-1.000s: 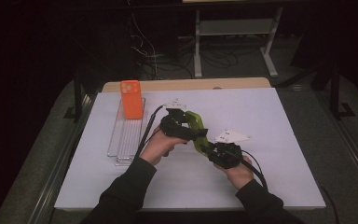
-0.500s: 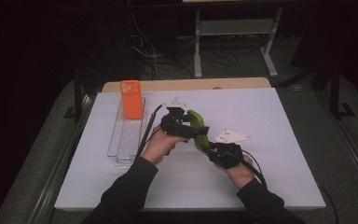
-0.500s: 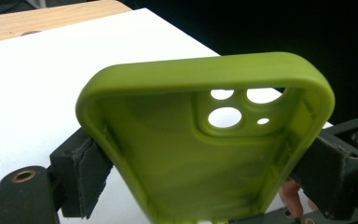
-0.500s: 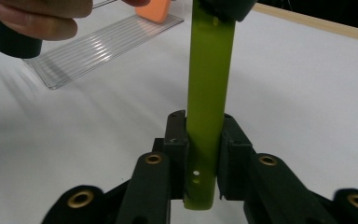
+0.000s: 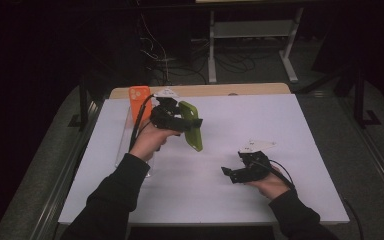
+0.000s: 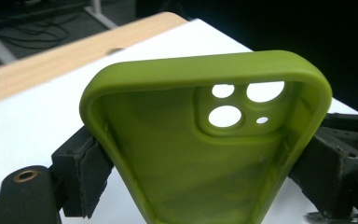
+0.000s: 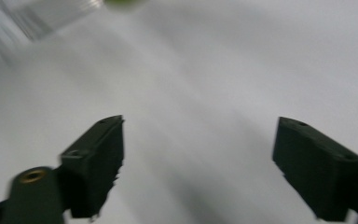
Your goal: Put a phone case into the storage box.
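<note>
The left claw (image 5: 192, 122) was clamped on the green phone case (image 5: 192, 125), one pad (image 6: 81, 175) on each long side wall, and held it raised above the white surface (image 5: 290, 135), just beside the orange phone case (image 5: 140, 100) that stood in the clear rack (image 5: 125, 150) at the left edge. In the left gripper view the green phone case (image 6: 200, 154) showed its hollow inside and its camera cut-outs, and the side walls bent inward where the pads pressed. The left claw's jaws had just been closing, with the case between them.

The right claw (image 5: 230, 174) lay low over the surface, well apart from the case, and its jaws had just been opening; in the right gripper view they stood wide with nothing between them (that picture was blurred).

The main risk, as I judged it, lay in the grip itself. The case looked soft, and it was held by its walls alone, so it could buckle further and squirt out of the pads if the hand turned quickly or squeezed harder. With the right claw already let go, nothing would catch it. A second risk was the orange case close by: a careless swing toward the rack could knock it over, or the green one could snag on the rack's edge while being lowered.
</note>
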